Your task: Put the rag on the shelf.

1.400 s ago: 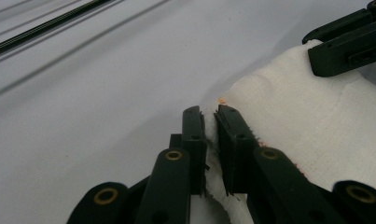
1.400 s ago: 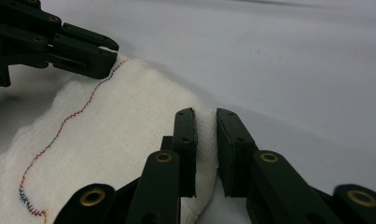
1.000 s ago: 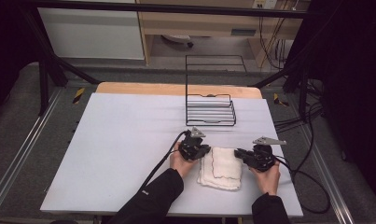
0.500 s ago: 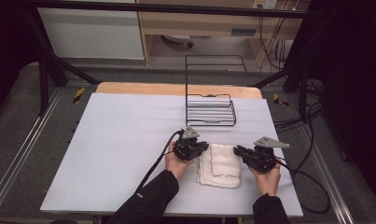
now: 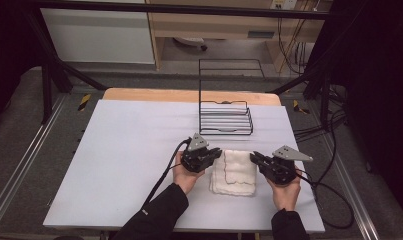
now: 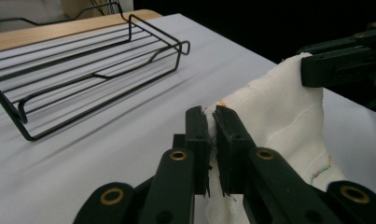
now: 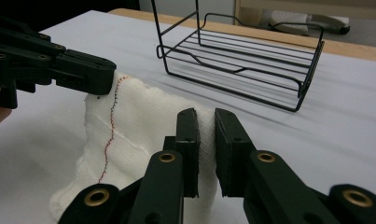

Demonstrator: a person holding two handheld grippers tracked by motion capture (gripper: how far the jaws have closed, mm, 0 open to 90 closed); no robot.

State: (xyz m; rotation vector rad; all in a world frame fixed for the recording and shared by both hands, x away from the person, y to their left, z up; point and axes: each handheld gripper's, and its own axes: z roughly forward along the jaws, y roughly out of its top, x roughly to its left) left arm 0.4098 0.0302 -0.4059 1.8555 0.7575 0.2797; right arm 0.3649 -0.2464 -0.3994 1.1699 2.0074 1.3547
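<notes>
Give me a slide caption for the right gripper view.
Right gripper pinches a white cloth edge, black wire rack beyond.

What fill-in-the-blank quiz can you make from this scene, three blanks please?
1. Both tools are shut on the white ____.
2. The black wire ____ stands on the table beyond the cloth.
3. The left tool grips the cloth's ____ edge; the right tool grips its right edge.

Missing words: cloth; rack; left
</notes>
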